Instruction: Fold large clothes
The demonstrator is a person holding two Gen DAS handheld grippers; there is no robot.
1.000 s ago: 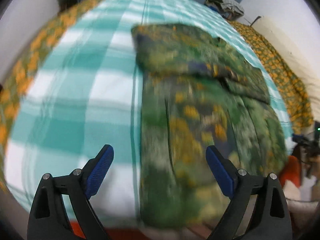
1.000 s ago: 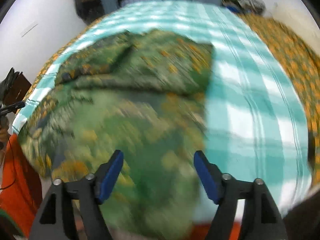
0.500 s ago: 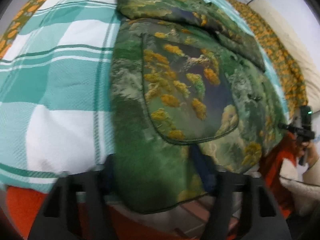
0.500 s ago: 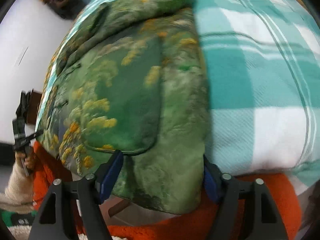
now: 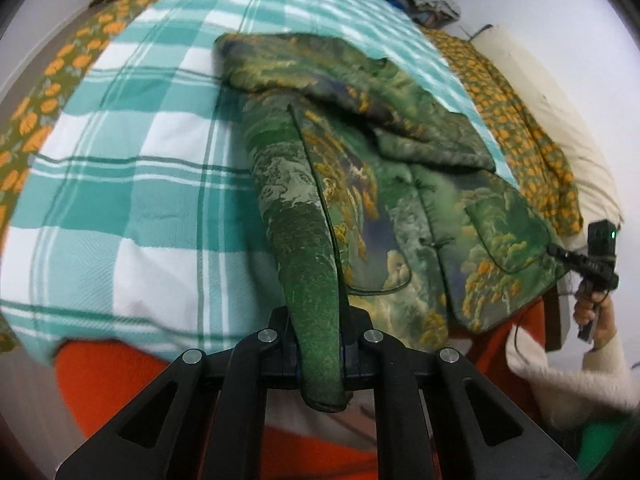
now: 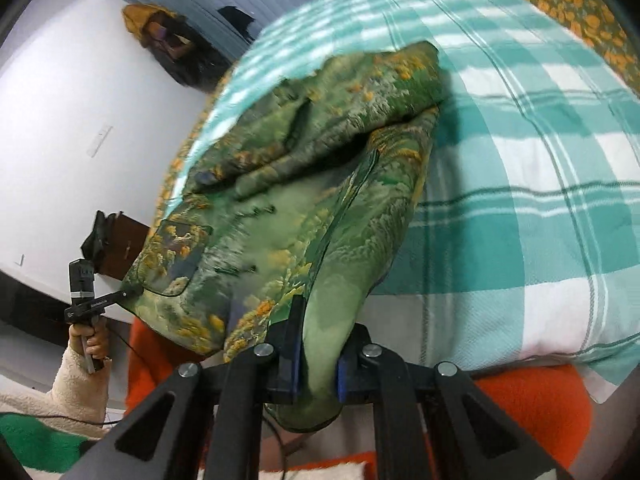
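While motion blurs much, both hand-held grippers apparently pinch the green jacket (image 5: 360,184) hem.

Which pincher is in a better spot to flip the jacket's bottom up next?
Neither alone: the left gripper and right gripper each pinch a bottom corner of the green landscape-print padded jacket on the teal checked blanket. Probably both should lift together.

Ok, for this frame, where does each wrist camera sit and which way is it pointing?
Left wrist: behind the left gripper, looking along the bed at the green printed jacket whose hem corner it clamps; the person's right hand shows at right.
Right wrist: behind the right gripper, clamping the other hem corner; left hand shows at left.
Shared: jacket, teal checked blanket.
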